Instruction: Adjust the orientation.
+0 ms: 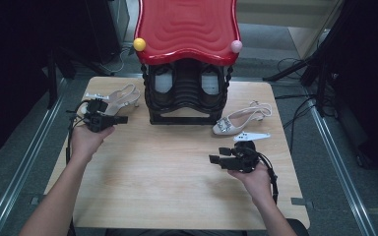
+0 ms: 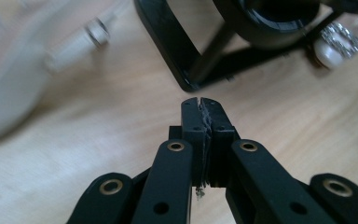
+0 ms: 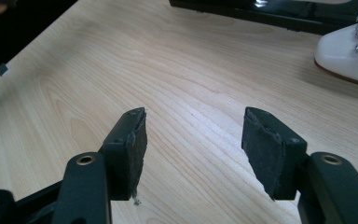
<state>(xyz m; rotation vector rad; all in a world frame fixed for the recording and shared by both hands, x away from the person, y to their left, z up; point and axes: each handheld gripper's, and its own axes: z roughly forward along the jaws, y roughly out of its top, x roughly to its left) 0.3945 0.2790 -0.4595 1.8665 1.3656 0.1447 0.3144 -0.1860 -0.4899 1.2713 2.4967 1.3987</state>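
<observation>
Your right claw (image 1: 215, 155) is released, left claw (image 1: 123, 119) clenched empty; the left shoe (image 1: 119, 101) is light but slippery, so pinch its stiff heel

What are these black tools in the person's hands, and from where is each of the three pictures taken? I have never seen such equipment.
A person holds a two-jaw gripper in each hand, a kind of hand-held pincer. The high view looks down on the wooden table from above; the other two pictures come from small cameras riding on each gripper, looking along its jaws.

The left gripper is shut with nothing between its jaws, as its own view shows. The right gripper is open and also holds nothing.

On the table stands a black shoe rack under a red wavy top. One pale heeled shoe lies left of the rack, and another with a sparkling buckle lies to its right.
</observation>
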